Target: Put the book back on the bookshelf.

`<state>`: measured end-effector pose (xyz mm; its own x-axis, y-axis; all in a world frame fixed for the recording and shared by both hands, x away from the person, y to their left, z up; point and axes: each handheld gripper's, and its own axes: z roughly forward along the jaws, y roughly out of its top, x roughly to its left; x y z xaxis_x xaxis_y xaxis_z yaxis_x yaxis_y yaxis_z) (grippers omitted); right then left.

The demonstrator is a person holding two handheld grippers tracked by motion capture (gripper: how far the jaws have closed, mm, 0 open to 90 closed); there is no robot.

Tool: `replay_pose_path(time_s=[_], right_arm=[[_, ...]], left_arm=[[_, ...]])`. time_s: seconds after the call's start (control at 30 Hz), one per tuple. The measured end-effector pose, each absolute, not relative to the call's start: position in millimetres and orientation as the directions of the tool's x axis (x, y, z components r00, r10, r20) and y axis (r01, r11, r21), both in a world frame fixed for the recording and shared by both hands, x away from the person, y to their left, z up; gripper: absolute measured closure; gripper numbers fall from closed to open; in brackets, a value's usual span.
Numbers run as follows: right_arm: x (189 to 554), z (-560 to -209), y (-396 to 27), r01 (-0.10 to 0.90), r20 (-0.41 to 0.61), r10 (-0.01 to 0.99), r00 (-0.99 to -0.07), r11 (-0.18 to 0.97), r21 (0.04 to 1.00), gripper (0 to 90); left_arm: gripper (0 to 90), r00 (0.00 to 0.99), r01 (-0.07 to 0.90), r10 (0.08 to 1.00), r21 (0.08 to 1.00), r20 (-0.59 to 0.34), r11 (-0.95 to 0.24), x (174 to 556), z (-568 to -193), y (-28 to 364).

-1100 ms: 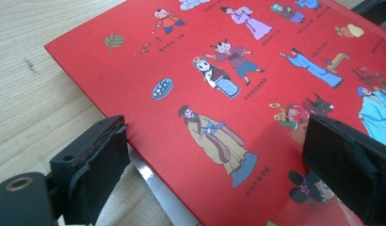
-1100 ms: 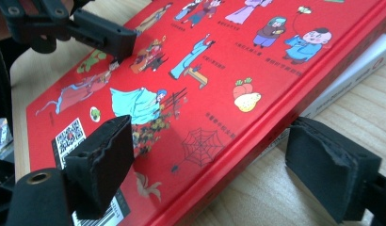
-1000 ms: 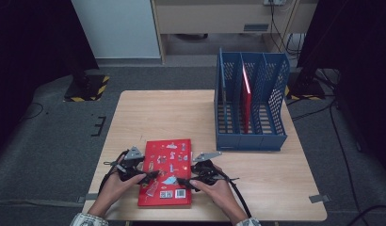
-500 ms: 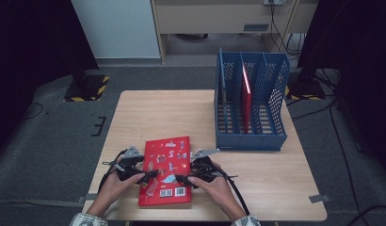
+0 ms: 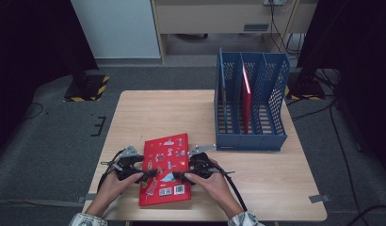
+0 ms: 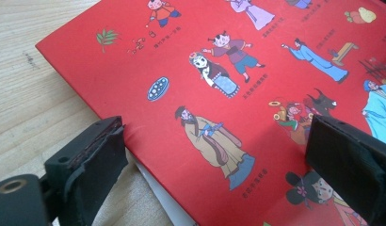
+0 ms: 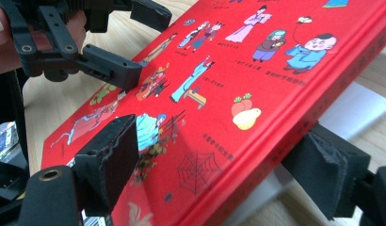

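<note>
Tongs (image 5: 164, 176) straddle red book (image 5: 165, 167), grip unclear.

Both forearms came in from six o'clock, hands side by side. The left gripper (image 5: 145, 175) pointed toward three o'clock, the right gripper (image 5: 178, 176) toward nine o'clock, tips facing and near each other. Both sets of jaws stood parted.

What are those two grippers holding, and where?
Both straddle the red book: left gripper at one side edge, right gripper at the spine side; a firm grip cannot be told.
</note>
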<state>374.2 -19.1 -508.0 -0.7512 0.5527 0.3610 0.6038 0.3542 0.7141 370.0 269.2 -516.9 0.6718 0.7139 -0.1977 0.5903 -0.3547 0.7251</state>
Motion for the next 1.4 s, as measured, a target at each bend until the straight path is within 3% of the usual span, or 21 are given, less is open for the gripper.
replay_pose_path(time_s=[0.37, 0.53, 0.87, 1.4], right_arm=[[381.7, -506.9, -9.4, 0.610, 0.363, 0.554, -0.749, 0.361, 0.705, 22.0], [381.4, -503.4, -12.1, 0.601, 0.355, 0.562, -0.748, 0.344, 0.722, 31.3], [383.2, -499.8, -16.5, 0.607, 0.386, 0.551, -0.740, 0.298, 0.737, 39.9], [383.9, -498.2, -17.9, 0.603, 0.396, 0.538, -0.744, 0.287, 0.744, 42.3]], left_arm=[[4.6, 0.672, 0.583, 0.716, 0.733, -0.191, -0.351, 369.6, -516.0, 269.6], [0.0, 0.667, 0.581, 0.723, 0.732, -0.179, -0.356, 370.4, -515.7, 269.6], [0.0, 0.655, 0.606, 0.723, 0.725, -0.221, -0.327, 371.7, -516.3, 272.9], [0.0, 0.625, 0.639, 0.734, 0.713, -0.265, -0.287, 374.9, -519.3, 280.8]])
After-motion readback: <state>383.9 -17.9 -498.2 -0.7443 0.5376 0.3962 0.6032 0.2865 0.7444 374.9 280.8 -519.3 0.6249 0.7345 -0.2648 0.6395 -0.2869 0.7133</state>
